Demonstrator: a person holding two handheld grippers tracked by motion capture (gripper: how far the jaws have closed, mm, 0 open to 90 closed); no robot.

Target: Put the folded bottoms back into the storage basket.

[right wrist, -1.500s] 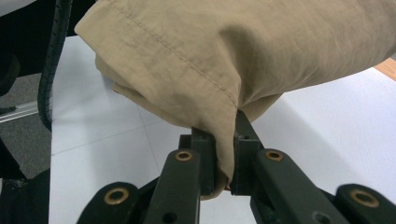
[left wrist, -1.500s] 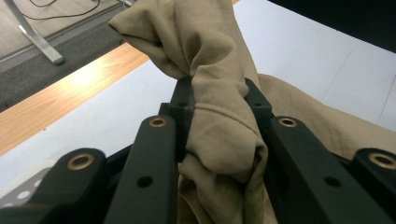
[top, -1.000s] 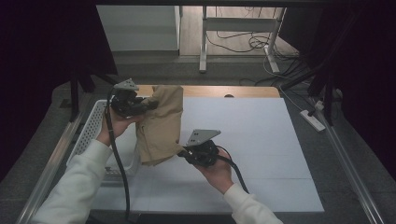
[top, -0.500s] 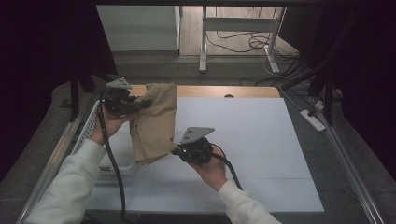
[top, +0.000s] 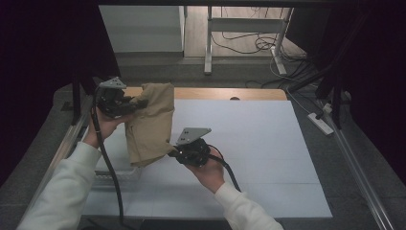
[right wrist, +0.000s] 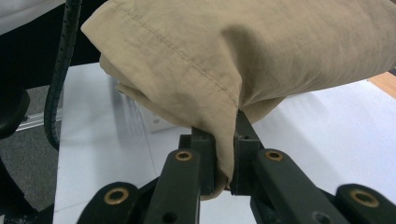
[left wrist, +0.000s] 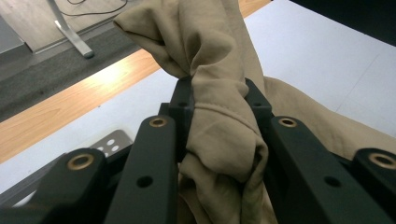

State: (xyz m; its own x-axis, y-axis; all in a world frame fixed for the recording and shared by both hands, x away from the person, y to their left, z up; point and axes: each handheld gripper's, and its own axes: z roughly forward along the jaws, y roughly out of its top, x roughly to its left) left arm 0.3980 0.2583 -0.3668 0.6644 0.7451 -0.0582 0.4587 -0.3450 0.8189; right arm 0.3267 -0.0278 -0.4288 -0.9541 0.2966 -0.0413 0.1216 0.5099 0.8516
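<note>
A tan cloth garment (top: 151, 122) hangs in the air above the left part of the white table (top: 258, 143), stretched between both grippers. My left gripper (top: 131, 103) is shut on its bunched upper end, at the far left. In the left gripper view the tan cloth (left wrist: 219, 135) is pinched between the two black jaws, folds rising past them. My right gripper (top: 173, 153) is shut on the garment's lower hem, near the table's middle. The right gripper view shows the stitched hem of the tan cloth (right wrist: 219, 70) clamped at the jaw tips, the rest billowing above.
A white perforated basket (top: 112, 175) lies at the table's left edge under the cloth. A wooden strip (top: 230, 93) runs along the far edge. A power strip (top: 321, 123) lies on the floor at the right. Desk legs and cables stand beyond the table.
Both grippers have carried the cloth leftward, toward the table's left edge. The left gripper has lifted slightly and the right has followed, so the garment hangs more upright.
</note>
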